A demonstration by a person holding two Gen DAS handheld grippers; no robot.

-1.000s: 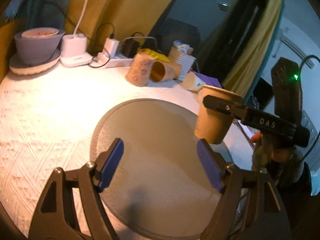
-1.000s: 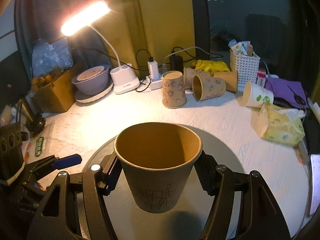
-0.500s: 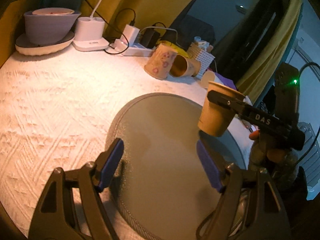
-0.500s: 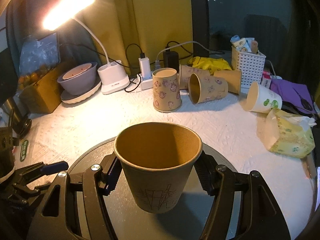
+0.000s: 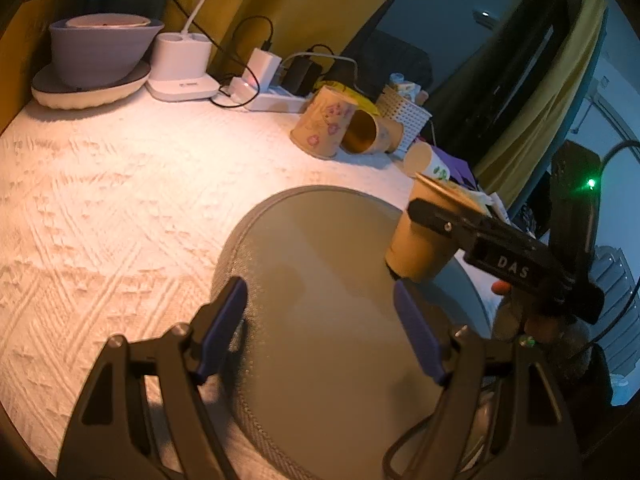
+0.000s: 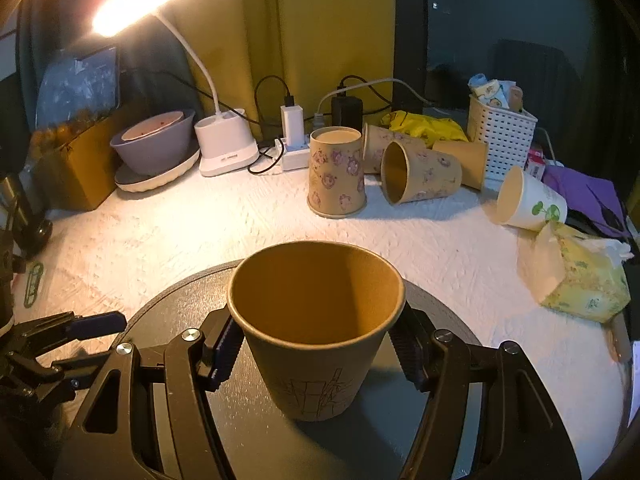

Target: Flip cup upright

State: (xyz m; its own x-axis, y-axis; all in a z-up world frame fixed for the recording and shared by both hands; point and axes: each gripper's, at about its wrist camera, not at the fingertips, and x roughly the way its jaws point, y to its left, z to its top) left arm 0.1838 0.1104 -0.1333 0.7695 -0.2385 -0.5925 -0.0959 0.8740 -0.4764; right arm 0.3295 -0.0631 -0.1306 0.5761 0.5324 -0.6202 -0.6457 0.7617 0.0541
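- Right now the cup [image 6: 316,320] sits mouth-up between the two fingers of the right gripper [image 6: 316,350], which pinch it on both sides just under the rim; its base is over the round grey mat [image 6: 176,304], and whether it touches the mat cannot be told.
- From the left wrist view the same cup [image 5: 420,240] is near the mat's [image 5: 320,280] far right edge, with most of the mat bare toward the left.
- The left gripper [image 5: 320,320] has its blue-padded fingers spread wide and holds nothing; it hangs over the near part of the mat, well apart from the cup.
- Around the mat the white textured tablecloth [image 6: 160,224] is open on the left and toward the back, up to a row of clutter: an upside-down flowered cup [image 6: 337,172], a flowered cup lying on its side [image 6: 420,172], a white cup with a green print [image 6: 528,200] on its side, and a white basket [image 6: 502,136].
- A tissue pack [image 6: 580,272] lies near the table's right edge.
- At the back left stand a grey bowl [image 6: 156,144] on a plate and the lamp base [image 6: 226,142].
- The cup is plain brown paper, brown inside, with a thin line drawing low on its wall.
- White letters "DAS" show on the right gripper's [image 5: 440,220] black body in the left wrist view.
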